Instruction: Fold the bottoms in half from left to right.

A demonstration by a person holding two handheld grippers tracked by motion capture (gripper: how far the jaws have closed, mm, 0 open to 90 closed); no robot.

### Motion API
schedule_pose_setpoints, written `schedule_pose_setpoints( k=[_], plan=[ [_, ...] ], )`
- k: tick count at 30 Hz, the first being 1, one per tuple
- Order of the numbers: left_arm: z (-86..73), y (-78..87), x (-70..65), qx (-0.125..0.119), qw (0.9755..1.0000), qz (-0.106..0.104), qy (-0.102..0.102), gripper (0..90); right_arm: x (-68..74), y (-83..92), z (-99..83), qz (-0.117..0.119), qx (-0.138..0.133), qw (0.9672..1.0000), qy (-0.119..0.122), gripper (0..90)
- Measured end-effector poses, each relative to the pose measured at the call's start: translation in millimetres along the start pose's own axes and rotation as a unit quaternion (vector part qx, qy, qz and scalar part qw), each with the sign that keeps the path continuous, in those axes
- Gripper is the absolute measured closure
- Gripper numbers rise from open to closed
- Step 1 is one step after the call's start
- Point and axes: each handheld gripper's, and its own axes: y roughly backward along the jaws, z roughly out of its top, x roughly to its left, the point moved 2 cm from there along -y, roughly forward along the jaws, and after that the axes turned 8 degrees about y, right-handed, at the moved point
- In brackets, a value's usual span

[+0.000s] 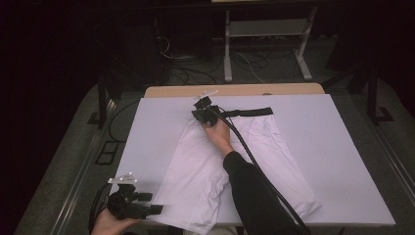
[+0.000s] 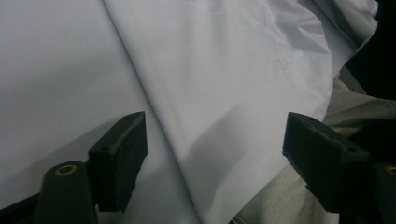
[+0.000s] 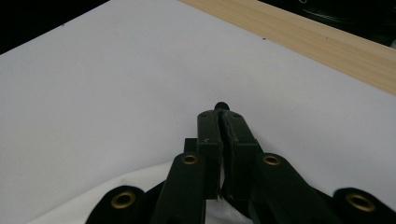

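High view: smooth white garment (image 1: 215,161) (creased)

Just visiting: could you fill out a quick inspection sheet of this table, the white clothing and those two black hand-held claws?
Surface: white table cover, wooden edge at the far side.
Job's things: white garment with black waistband, spread flat, wrinkled near the front edge.
Clutter: nothing seen.
Grippers: right gripper shut, pinching the garment's far end; left gripper open at the near hem, cloth between its jaws, pads not pressing.
Cables: black cable runs along the right sleeve.
Surroundings: dark room, metal frame legs, floor wires.
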Motion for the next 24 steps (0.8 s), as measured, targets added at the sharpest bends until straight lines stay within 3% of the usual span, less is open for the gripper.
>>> schedule_pose_setpoints(
  k=[8, 12, 18, 24],
  plan=[
    [-2.7, 2.0, 4.5, 0.006, 0.9999, -0.006, 0.009, 45.9, -1.2, 0.8, -0.8, 0.0, -0.003, 1.0, -0.002, 85.0],
    [-1.8, 0.1, 9.9, 0.017, 0.9994, -0.018, 0.026, 68.0, -1.2, 1.1, -0.6, -0.001, -0.003, 1.0, 0.003, 85.0],
    [-1.8, -2.3, 11.5, 0.022, 0.9996, -0.01, 0.016, 87.0, -1.8, 2.2, -1.0, 0.001, -0.005, 1.0, 0.002, 85.0],
    [0.2, -1.9, 6.3, 0.028, 0.9996, -0.007, 0.002, 88.2, -3.1, 4.2, -0.4, 0.001, -0.006, 1.0, 0.002, 85.0]
  ],
)
